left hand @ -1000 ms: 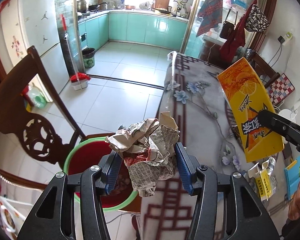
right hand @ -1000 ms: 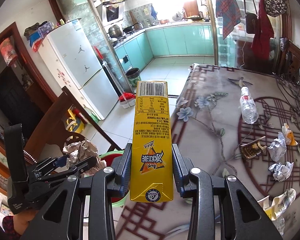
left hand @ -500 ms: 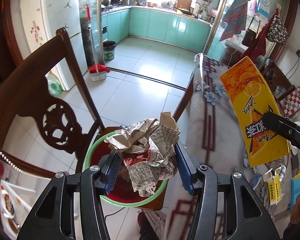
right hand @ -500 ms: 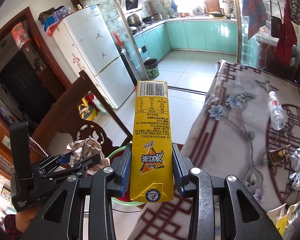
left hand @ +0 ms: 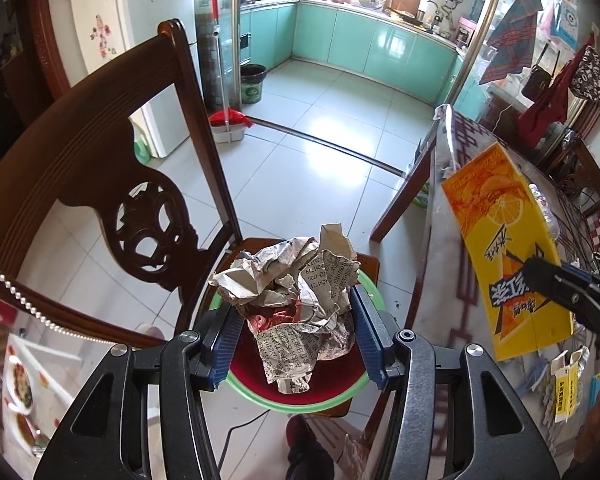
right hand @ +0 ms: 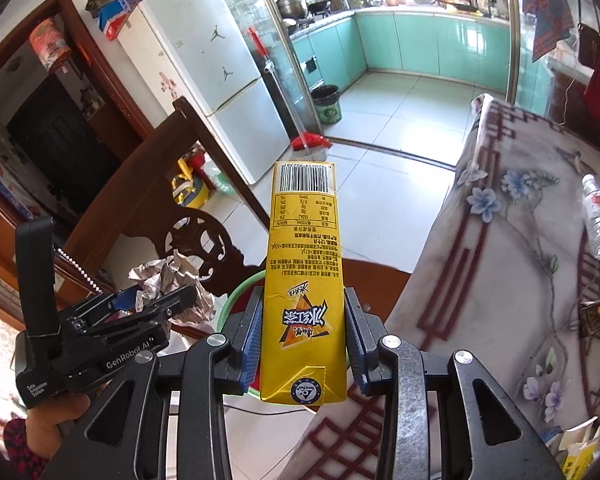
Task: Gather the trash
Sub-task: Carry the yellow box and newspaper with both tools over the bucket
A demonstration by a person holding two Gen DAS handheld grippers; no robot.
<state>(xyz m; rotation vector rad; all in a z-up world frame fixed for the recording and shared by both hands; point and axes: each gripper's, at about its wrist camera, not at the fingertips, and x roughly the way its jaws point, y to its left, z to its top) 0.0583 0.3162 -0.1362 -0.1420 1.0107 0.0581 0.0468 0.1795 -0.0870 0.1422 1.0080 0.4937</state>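
Crumpled newspaper wad (left hand: 300, 304), light and springy, sits pinched in my left gripper (left hand: 296, 340), while my right gripper (right hand: 302, 344) clamps the stiff yellow carton (right hand: 302, 280) low across its sides.

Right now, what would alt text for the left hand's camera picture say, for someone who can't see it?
The left gripper clamps a crumpled newspaper ball above a green-rimmed red bin standing on a dark wooden chair. At right, the other gripper holds a yellow drink carton over the edge of a floral-clothed table. A kitchen with teal cabinets lies beyond.
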